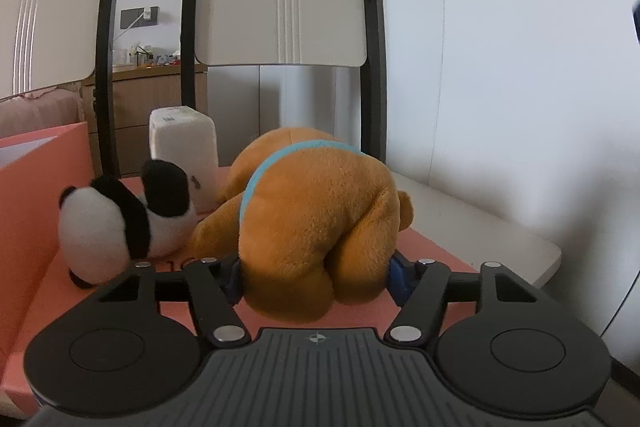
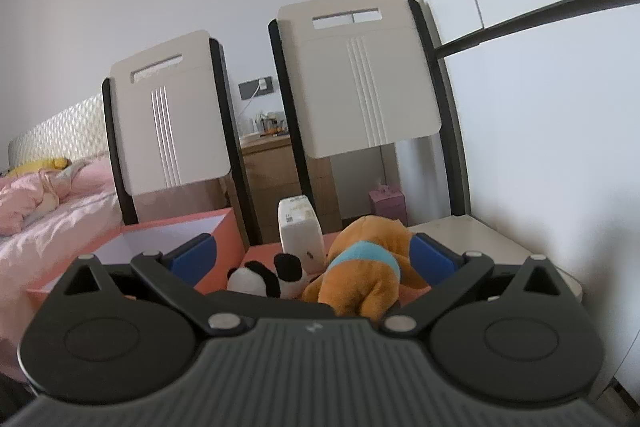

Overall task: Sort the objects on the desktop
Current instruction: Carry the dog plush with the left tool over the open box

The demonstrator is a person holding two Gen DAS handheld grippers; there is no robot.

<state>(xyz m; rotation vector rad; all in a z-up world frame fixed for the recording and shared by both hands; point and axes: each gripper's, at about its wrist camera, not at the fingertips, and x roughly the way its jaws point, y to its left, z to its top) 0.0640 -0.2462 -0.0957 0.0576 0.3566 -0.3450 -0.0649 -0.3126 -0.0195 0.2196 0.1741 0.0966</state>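
An orange plush dog (image 1: 312, 211) with a light blue collar lies on a pink tray (image 1: 436, 247), its rear toward me. My left gripper (image 1: 316, 279) is shut on the dog's rear, with a blue pad pressing each side. To its left, a black and white plush panda (image 1: 120, 223) lies on the same tray. A white upright pack (image 1: 184, 151) stands behind both toys. In the right wrist view, my right gripper (image 2: 314, 255) hangs open above and in front of the dog (image 2: 360, 267), the panda (image 2: 268, 279) and the pack (image 2: 300, 231), holding nothing.
A tall pink open box (image 2: 160, 239) stands left of the tray. A white table (image 2: 460, 231) runs to the wall on the right. Two white chair backs (image 2: 360, 67) rise behind it. A bed with pink bedding (image 2: 48, 211) is far left.
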